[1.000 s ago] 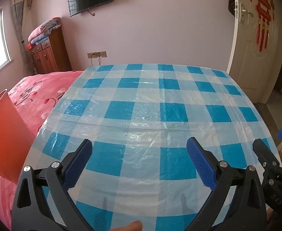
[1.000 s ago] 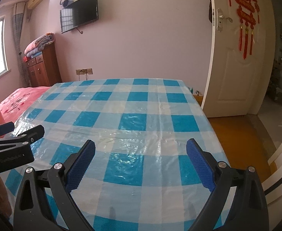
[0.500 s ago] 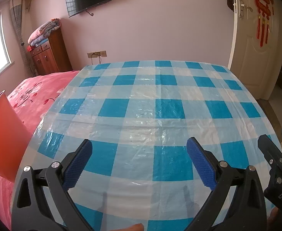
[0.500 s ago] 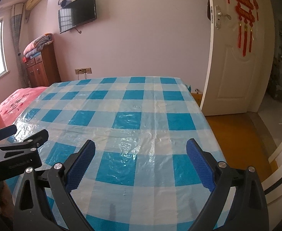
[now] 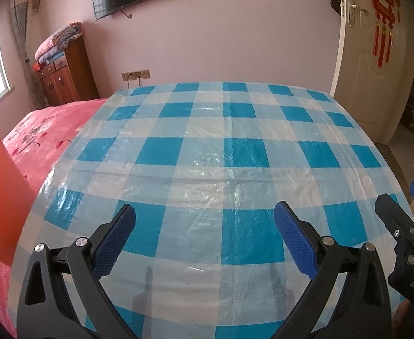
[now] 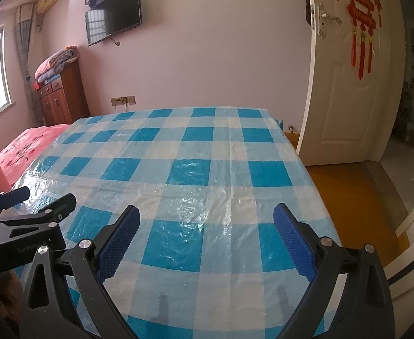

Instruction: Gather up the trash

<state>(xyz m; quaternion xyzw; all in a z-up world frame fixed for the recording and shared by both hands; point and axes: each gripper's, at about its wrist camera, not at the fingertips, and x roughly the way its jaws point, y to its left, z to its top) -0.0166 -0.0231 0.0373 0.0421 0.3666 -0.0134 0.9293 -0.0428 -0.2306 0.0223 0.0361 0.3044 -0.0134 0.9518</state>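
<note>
A table with a blue and white checked plastic cloth (image 5: 207, 152) fills both views (image 6: 184, 175). No trash shows on it. My left gripper (image 5: 204, 236) is open and empty above the near edge of the table. My right gripper (image 6: 207, 236) is open and empty above the near right part of the table. The right gripper also shows at the right edge of the left wrist view (image 5: 404, 234). The left gripper also shows at the left edge of the right wrist view (image 6: 23, 212).
An orange-red bin (image 5: 0, 197) stands left of the table beside a pink bed (image 5: 45, 130). A wooden cabinet (image 5: 65, 76) with folded quilts stands at the far left. A white door (image 6: 348, 79) stands open at the right, with orange floor (image 6: 345, 195) below it.
Both grippers have tilted up and drawn slightly back, so the table sits lower in both views. Both stay open and empty.
</note>
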